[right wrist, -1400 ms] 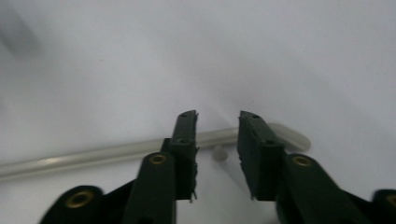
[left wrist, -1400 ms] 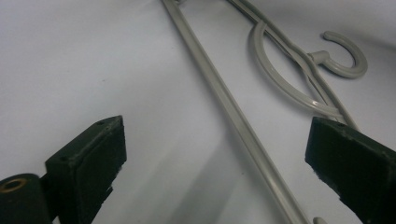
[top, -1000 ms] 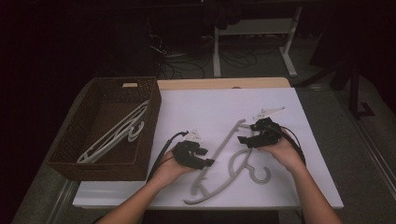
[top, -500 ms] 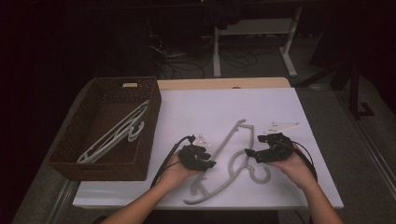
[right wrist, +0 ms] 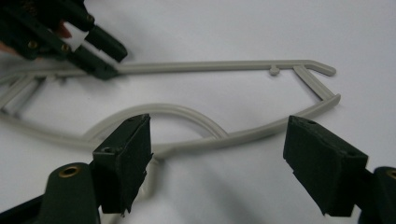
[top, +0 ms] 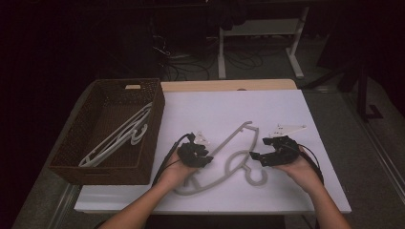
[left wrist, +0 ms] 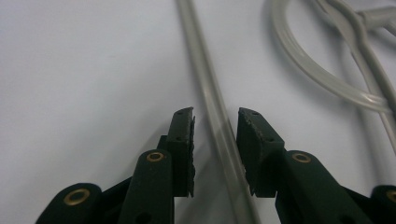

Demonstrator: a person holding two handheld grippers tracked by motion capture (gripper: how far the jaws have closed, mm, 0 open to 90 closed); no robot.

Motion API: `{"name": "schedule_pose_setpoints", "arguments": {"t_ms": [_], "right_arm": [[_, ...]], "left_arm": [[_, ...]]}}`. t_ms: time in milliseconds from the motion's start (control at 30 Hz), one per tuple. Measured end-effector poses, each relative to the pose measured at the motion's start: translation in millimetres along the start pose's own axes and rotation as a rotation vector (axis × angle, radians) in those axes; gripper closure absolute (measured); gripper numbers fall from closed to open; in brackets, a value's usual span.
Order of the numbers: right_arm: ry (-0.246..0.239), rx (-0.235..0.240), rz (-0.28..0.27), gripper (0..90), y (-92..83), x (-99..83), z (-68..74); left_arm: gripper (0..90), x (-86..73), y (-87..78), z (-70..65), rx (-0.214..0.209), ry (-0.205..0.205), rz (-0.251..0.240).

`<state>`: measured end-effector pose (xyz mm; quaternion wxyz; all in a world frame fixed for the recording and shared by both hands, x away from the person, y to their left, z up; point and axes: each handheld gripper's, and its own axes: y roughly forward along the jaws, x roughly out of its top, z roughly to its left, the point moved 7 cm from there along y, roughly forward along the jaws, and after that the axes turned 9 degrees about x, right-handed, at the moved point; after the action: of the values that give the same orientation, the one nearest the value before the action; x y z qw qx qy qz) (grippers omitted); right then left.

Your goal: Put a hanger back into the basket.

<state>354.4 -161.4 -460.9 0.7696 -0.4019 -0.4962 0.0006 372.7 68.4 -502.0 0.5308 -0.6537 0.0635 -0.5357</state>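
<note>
My left gripper has been closing its jaws around the straight bar of the grey hanger lying flat on the white table, not yet pinching, while my right gripper waits spread wide near its hook.

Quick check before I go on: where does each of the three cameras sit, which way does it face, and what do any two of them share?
High view: above the person's side, facing forward and down on the table; both forearms, left gripper, right gripper, basket.
Left gripper view: on the left gripper, along its jaws, which have just been closing around the hanger's straight bar.
Right gripper view: on the right gripper, jaws wide, facing the hanger.
Shared: the grey hanger.
</note>
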Motion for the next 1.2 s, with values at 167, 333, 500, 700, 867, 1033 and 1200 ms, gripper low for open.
{"name": "schedule_pose_setpoints", "arguments": {"t_ms": [167, 333, 500, 700, 867, 1033, 1200], "right_arm": [[-0.004, 0.000, 0.003, 22.6, 0.4, -0.5, -0.3], [-0.006, 0.004, -0.002, 22.6, 0.6, -0.3, 0.8], [-0.009, 0.011, -0.003, 21.9, 1.6, -1.7, 5.5], [-0.008, 0.019, -0.010, 21.9, -0.3, -7.9, 14.8], [-0.001, 0.025, -0.012, 21.8, -3.0, -15.4, 18.8], [0.002, 0.026, -0.007, 21.8, -4.3, -20.5, 19.0], [0.008, 0.029, -0.011, 21.8, -3.6, -20.6, 17.1]], "left_arm": [[67.0, -2.3, 0.4, 22.0, 0.044, -0.033, -0.004], [66.9, -2.4, -4.4, 25.5, 0.017, -0.052, -0.018], [61.6, 3.8, -17.4, 20.8, -0.028, -0.069, -0.067], [55.0, 10.8, -34.6, 5.2, -0.145, -0.064, -0.113], [50.0, 9.9, -34.2, -7.7, -0.184, -0.034, -0.099], [49.4, 4.6, -30.4, -24.7, -0.221, -0.004, -0.067], [50.3, -4.3, -26.8, -40.1, -0.223, 0.042, -0.036]]}}
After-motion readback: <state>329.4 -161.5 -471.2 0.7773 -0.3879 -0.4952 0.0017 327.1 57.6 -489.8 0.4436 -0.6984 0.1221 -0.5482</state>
